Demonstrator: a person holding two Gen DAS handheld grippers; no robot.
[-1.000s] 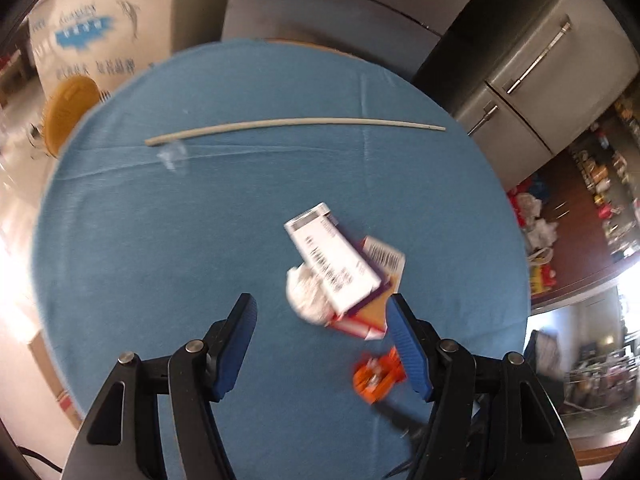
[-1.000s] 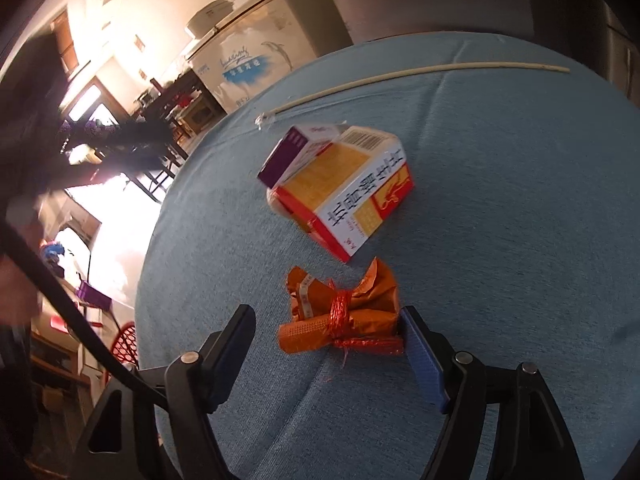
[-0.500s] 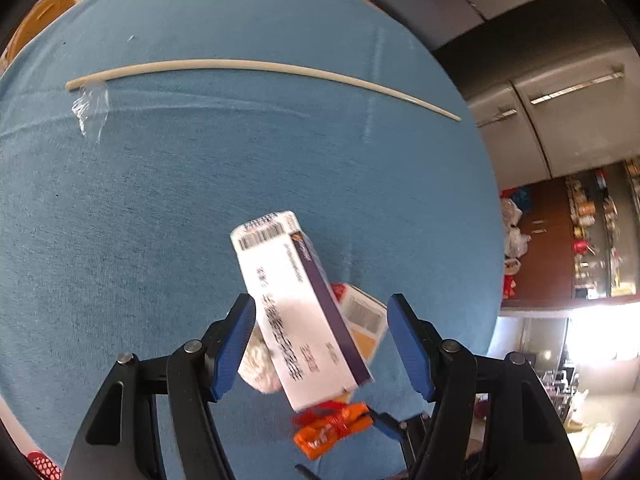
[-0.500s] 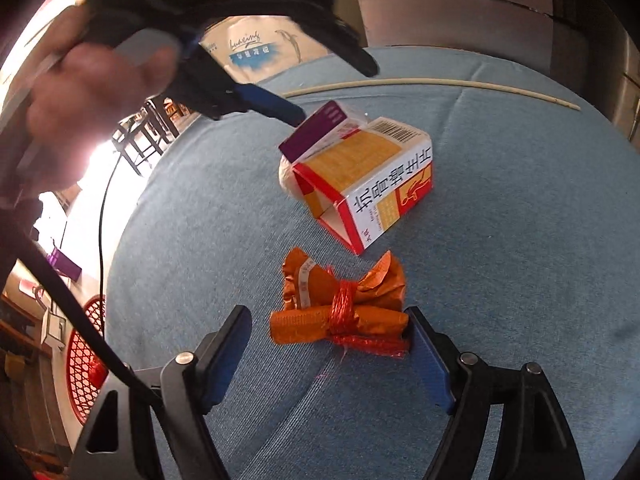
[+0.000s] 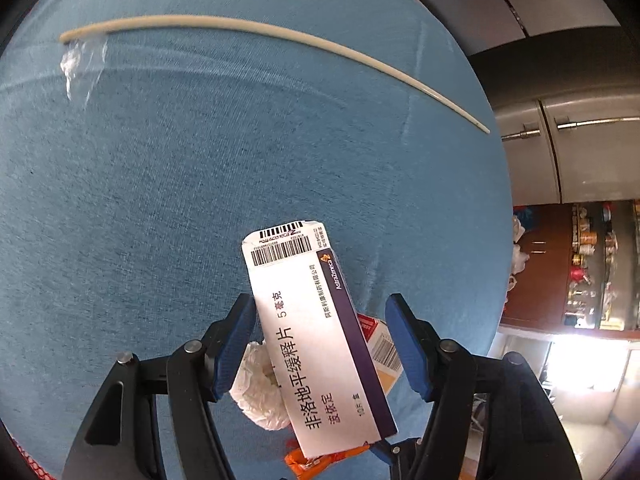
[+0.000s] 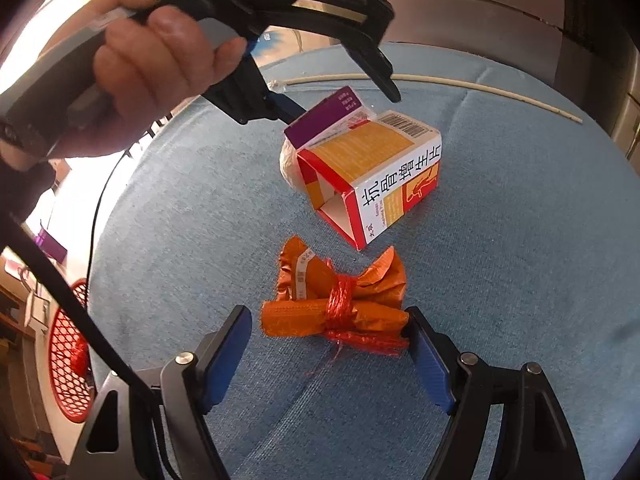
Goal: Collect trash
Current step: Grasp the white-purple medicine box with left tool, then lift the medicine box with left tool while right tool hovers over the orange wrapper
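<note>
Hiding behind white box (image 5: 320, 344): crumpled tissue (image 5: 260, 388).

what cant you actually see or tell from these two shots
- White crumpled wad: left wrist view, partly under the white and purple box.
- Red mesh basket: right wrist view, contents hidden behind a black strap and the frame edge.
- Orange wrapper: left wrist view, mostly covered by that box.

blue tablecloth (image 5: 200, 180) | orange wrapper (image 6: 336, 304) | white-purple box (image 5: 316, 340)
</note>
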